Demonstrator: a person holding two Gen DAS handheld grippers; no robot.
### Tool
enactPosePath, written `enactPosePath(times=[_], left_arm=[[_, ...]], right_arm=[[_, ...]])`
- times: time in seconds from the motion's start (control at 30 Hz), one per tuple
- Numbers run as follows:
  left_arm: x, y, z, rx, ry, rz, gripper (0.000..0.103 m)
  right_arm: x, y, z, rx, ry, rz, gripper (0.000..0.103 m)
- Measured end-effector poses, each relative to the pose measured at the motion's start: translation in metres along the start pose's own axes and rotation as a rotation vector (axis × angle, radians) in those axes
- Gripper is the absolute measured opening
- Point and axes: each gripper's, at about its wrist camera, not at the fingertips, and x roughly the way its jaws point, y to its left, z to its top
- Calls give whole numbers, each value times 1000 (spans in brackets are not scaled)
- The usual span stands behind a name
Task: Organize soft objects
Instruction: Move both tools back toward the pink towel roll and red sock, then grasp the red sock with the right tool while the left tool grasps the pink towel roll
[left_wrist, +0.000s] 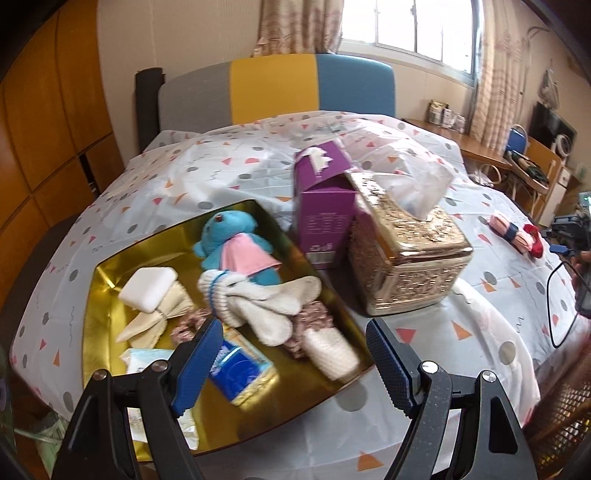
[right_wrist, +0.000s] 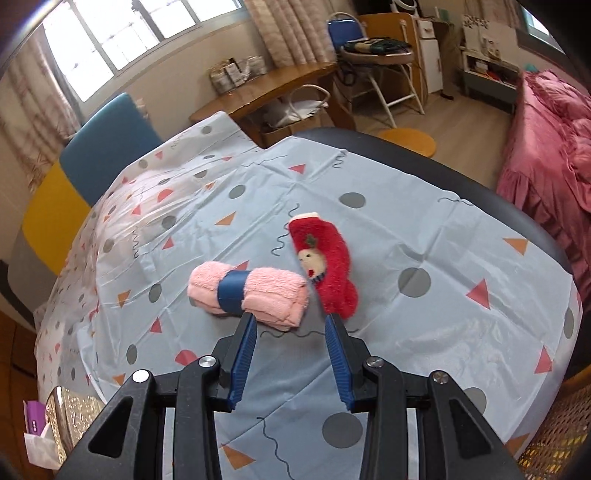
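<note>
On the tablecloth (right_wrist: 388, 229), pink towel (right_wrist: 247, 291) touching red sock (right_wrist: 328, 266), just ahead of right gripper (right_wrist: 291, 325), partly open, empty. Off to the side, left gripper (left_wrist: 291, 332) wide, empty, over gold tray (left_wrist: 110, 266) holding blue toy (left_wrist: 236, 251), white socks (left_wrist: 258, 299).

Pink rolled towel (right_wrist: 247, 293) touches red sock (right_wrist: 327, 264).
</note>
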Motion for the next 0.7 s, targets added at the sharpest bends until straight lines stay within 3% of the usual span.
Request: enactPosePath(times=[0.43, 0.7], left_arm=[[-4, -83, 34, 153, -34, -215, 81], [-5, -124, 46, 234, -35, -310, 81]], right_arm=[[7, -45, 0, 250, 50, 44, 38], [16, -44, 20, 210, 62, 17, 40]])
